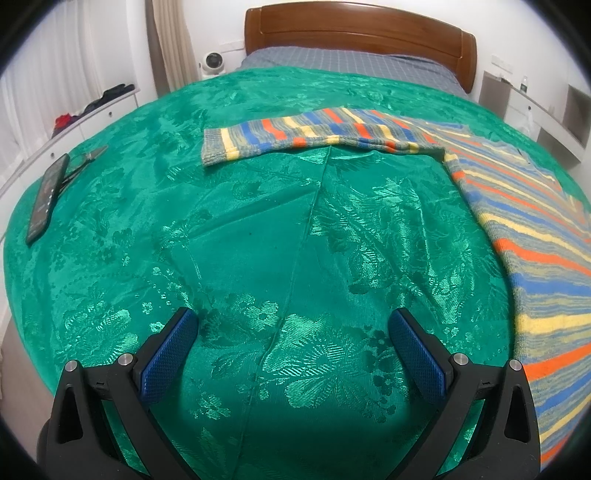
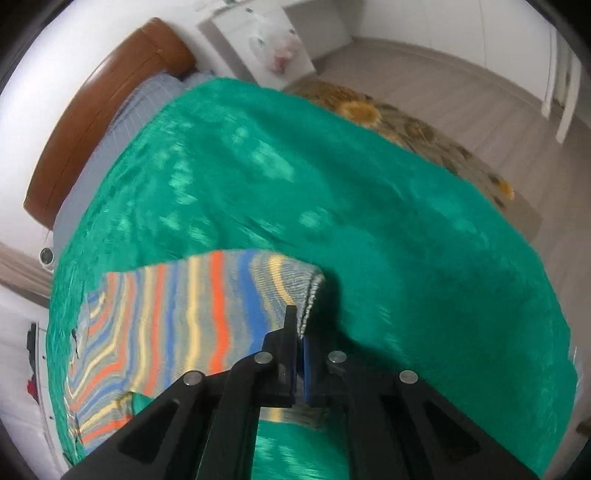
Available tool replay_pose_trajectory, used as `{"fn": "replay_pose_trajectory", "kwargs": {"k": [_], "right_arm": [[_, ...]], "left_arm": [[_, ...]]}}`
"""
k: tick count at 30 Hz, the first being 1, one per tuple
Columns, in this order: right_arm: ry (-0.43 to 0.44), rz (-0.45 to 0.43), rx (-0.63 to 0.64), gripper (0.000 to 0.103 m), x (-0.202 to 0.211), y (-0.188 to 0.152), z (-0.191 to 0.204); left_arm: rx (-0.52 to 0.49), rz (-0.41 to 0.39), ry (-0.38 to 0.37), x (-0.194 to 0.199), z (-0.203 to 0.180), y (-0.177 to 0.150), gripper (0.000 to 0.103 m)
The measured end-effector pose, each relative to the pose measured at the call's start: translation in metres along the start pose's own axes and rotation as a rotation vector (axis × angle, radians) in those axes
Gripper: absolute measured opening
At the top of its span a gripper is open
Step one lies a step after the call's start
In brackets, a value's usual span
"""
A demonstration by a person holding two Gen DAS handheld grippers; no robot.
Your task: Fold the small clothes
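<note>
Left wrist view: wide bed with a brown wooden headboard (image 1: 360,27), covered by a shiny green floral-patterned bedspread (image 1: 258,229), grey checked sheet (image 1: 343,61) showing near the headboard. Striped knit sweater in blue, orange, yellow and grey (image 1: 535,229) lies flat on the bedspread at right, one sleeve (image 1: 295,136) stretched out across the bed toward the left, cuff end resting on the green cloth. Left gripper (image 1: 291,354) hovers over bare bedspread near the sweater's lower part, blue-padded jaws spread wide, nothing between them. Black phone (image 1: 46,195) lies at the left edge of the bed, small scissors-like tool just beside it, details unclear. White drawer unit (image 1: 74,122) with dark and red clothes on top along the left wall. Right wrist view, motion-blurred: right gripper (image 2: 300,350) has its jaws pinched together on the ribbed edge of the sweater (image 2: 207,310), fabric pulled up slightly at the grip point. Floral rug (image 2: 406,122) on the pale floor beyond the bed.
</note>
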State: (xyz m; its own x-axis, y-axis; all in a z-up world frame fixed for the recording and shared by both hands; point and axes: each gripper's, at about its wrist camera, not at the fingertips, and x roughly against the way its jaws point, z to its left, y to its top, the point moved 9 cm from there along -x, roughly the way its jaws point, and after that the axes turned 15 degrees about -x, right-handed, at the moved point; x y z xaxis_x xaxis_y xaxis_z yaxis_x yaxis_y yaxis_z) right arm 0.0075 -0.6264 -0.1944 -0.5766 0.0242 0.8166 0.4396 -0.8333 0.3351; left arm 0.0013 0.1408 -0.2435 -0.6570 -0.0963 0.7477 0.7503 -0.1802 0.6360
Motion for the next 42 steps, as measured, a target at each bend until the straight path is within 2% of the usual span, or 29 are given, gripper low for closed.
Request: {"fn": "replay_pose_trajectory", "kwargs": {"k": [2,4,8,12,14,16,17,20,23,26,28,31,36,39,42], "right_arm": [[0.052,-0.031,0.071,0.001,0.018,0.002,0.035],[0.136,-0.044,0.153,0.001,0.042,-0.002,0.086],[0.275,-0.027,0.318,0.001,0.077,-0.033,0.191],[0.334,0.032,0.504,0.002,0.079,-0.095,0.288],[0.346,0.07,0.556,0.002,0.069,-0.125,0.315],[0.36,0.145,0.59,0.003,0.047,-0.163,0.341],[0.364,0.173,0.588,0.008,0.037,-0.176,0.346],[0.4,0.352,0.546,0.081,0.006,-0.224,0.356],[0.49,0.407,0.505,0.081,0.01,-0.246,0.352],[0.51,0.387,0.468,0.081,0.016,-0.236,0.33],[0.466,0.308,0.479,0.081,0.021,-0.216,0.301],[0.326,0.183,0.491,0.082,0.019,-0.184,0.244],[0.11,0.071,0.468,0.082,0.005,-0.157,0.138],[0.068,0.023,0.426,0.082,0.002,-0.149,0.089],[0.101,0.007,0.357,0.082,0.008,-0.147,0.051]], "left_arm": [[0.0,0.0,0.001,0.0,0.0,0.0,0.103],[0.0,-0.001,0.001,0.0,0.0,0.0,0.103],[0.0,0.0,0.0,0.0,0.0,0.0,0.103],[-0.002,-0.001,-0.012,0.0,0.001,0.001,0.103],[-0.005,-0.002,-0.017,0.0,0.001,0.001,0.103],[-0.007,-0.004,-0.017,0.0,0.001,0.001,0.103],[-0.006,-0.004,-0.016,0.0,0.001,0.001,0.103],[-0.005,-0.003,-0.017,0.0,0.001,0.001,0.103],[-0.005,-0.004,-0.016,0.0,0.001,0.001,0.103],[-0.006,-0.004,-0.015,0.0,0.001,0.001,0.103],[-0.006,-0.004,-0.014,0.001,0.001,0.001,0.103],[-0.006,-0.006,-0.011,0.001,0.001,0.001,0.103],[-0.007,-0.017,0.002,0.001,0.001,0.001,0.103],[-0.007,-0.022,0.003,0.001,0.001,0.001,0.103],[-0.009,-0.026,0.007,0.002,0.001,0.001,0.103]]}}
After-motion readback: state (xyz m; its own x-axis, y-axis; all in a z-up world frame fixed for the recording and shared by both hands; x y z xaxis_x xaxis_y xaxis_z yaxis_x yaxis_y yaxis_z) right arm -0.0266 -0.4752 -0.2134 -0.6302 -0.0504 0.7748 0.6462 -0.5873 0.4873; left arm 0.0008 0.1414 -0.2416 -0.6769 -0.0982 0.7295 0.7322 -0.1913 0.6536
